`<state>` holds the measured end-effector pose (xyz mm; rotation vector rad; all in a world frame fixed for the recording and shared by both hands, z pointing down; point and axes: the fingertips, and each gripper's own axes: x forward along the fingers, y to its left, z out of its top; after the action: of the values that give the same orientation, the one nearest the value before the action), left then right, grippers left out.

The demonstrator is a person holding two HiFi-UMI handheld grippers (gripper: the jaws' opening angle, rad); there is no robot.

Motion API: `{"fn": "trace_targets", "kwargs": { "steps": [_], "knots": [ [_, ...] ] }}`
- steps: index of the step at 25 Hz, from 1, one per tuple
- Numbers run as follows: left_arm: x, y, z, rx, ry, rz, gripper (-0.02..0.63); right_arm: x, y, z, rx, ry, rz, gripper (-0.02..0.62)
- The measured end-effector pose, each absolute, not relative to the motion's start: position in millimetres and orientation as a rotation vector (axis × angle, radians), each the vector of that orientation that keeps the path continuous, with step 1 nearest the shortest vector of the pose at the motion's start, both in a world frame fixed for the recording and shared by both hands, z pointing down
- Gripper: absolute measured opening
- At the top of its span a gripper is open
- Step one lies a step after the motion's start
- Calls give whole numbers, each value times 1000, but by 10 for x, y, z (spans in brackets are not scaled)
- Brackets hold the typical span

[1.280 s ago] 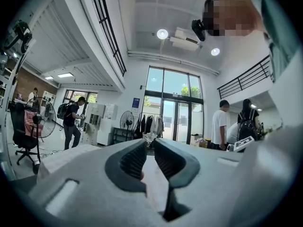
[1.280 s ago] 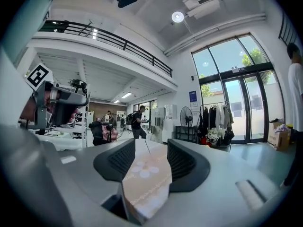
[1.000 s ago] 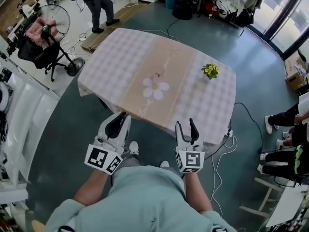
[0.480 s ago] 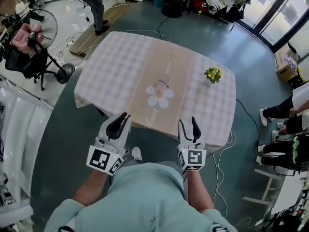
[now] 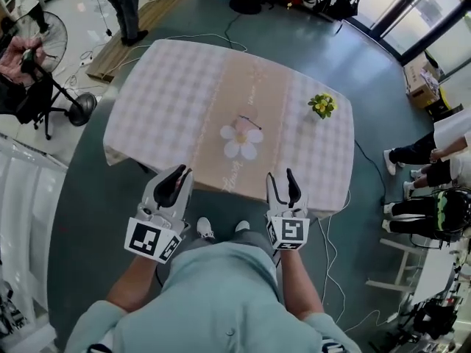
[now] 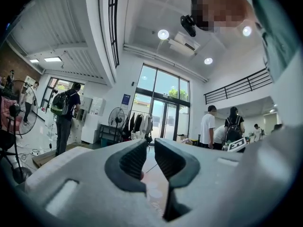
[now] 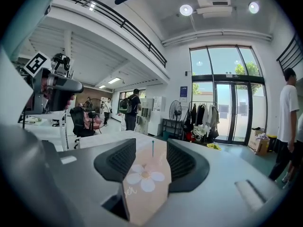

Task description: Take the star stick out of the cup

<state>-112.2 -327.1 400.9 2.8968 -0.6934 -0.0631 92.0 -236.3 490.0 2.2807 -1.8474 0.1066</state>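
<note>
The left hand-held gripper (image 5: 180,172) (image 6: 150,143) and right hand-held gripper (image 5: 280,175) (image 7: 151,143) hover off the near edge of the bench (image 5: 162,101). The left's jaws stand narrow, the right's wider, both empty. The star stick (image 5: 249,118) (image 7: 152,148) stands upright mid-bench, just beyond a white flower-shaped mat (image 5: 241,140), well apart from both.

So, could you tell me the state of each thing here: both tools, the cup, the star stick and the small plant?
left tool: jaws a little apart, nothing between them.
right tool: jaws wide apart, nothing between them.
cup: upright on the runner, untouched.
star stick: standing in the cup, not yet taken out.
plant: upright, set apart from the cup.
</note>
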Motion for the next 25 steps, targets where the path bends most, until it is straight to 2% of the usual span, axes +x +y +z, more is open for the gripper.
{"fn": "trace_targets", "kwargs": {
  "steps": [25],
  "knots": [
    [-1011,-3481,3771,2900,-894,-65,51,1248,-3161,5445,2165,-1979,171,176]
  ]
}}
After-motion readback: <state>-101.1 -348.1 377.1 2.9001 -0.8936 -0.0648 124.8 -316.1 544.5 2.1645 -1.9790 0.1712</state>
